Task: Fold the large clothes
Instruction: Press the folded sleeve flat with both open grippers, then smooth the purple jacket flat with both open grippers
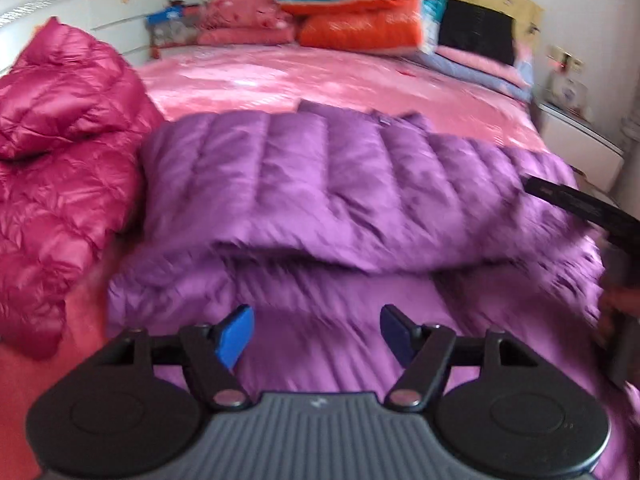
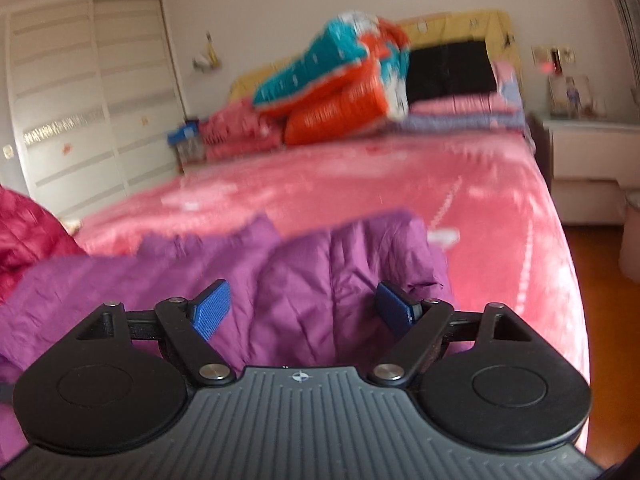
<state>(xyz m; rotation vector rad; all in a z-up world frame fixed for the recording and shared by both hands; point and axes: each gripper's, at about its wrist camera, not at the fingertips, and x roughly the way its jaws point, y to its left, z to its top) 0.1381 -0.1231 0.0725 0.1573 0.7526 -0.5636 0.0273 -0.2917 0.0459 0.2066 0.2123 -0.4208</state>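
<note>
A pink bedspread (image 2: 360, 184) is being spread across the bed. Orange and teal quilts (image 2: 340, 88) are being piled near the yellow headboard (image 2: 456, 26). A white wardrobe (image 2: 92, 100) is being seen at left, a nightstand (image 2: 588, 148) at right.

Both views are smeared by motion blur. The purple jacket (image 1: 340, 184) loses its near hem behind the left gripper (image 1: 316, 332), and its quilting near the bed's (image 1: 360, 80) foot edge blurs to streaks. The red jacket (image 1: 60, 128) is cut off by the left edge of the picture. At the head of the bed, the stacked quilts (image 2: 340, 88) show no readable pattern. Small items on the nightstand (image 2: 588, 136) are too blurred to identify.
</note>
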